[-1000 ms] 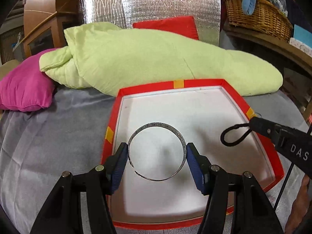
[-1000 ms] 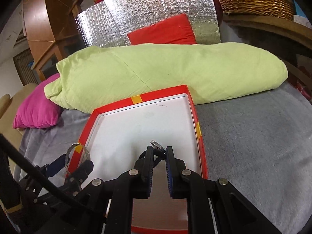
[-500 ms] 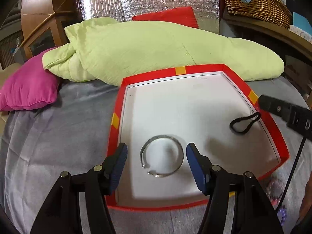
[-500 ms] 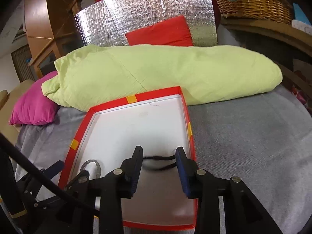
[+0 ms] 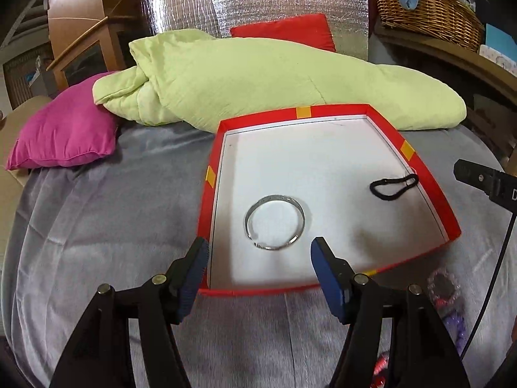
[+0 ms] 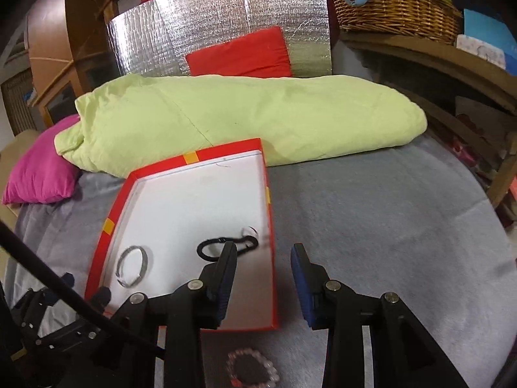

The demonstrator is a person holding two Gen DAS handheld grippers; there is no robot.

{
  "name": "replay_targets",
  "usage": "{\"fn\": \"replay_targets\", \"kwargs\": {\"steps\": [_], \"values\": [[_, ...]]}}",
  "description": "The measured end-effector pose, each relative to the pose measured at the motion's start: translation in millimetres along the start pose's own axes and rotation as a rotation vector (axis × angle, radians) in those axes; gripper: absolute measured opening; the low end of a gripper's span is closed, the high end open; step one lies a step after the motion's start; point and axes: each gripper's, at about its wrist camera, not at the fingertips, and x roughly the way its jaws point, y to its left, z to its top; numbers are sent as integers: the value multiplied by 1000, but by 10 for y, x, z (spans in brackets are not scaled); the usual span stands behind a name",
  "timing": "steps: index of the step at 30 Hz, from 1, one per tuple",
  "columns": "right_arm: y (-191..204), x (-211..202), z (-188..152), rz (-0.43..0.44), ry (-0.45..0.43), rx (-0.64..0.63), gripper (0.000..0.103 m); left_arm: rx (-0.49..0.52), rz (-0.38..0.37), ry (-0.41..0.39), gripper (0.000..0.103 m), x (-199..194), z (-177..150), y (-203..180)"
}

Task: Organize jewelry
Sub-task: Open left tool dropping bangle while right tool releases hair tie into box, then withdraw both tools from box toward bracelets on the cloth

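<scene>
Next, reach toward beaded bracelet on grey cover, below and just behind right gripper, outside red box. Both right gripper and left gripper spread, empty. Silver bangle, black loop boxed already.

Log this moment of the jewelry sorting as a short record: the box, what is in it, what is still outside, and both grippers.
box: red tray with white floor, on grey bedcover
in box: silver bangle lying flat; black cord loop near the right wall
outside box: beaded bracelet on the cover in front of the tray
left gripper: open, empty, bangle just ahead of it
right gripper: open, empty
background: green quilt, pink cushion
</scene>
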Motion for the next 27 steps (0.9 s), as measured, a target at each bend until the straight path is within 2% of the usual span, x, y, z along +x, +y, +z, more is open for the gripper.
{"fn": "replay_targets", "kwargs": {"steps": [9, 12, 18, 27], "values": [[5, -317, -169, -34, -3, -36, 40, 1, 6, -41, 67, -345, -175, -32], [-9, -420, -249, -32, 1, -42, 44, -10, 5, -46, 67, -442, -243, 2], [-67, -653, -459, -24, 15, -37, 44, -38, -1, -43, 67, -590, -399, 80], [23, -594, -558, -41, 50, -76, 45, -40, 12, -47, 67, -655, -471, 147]]}}
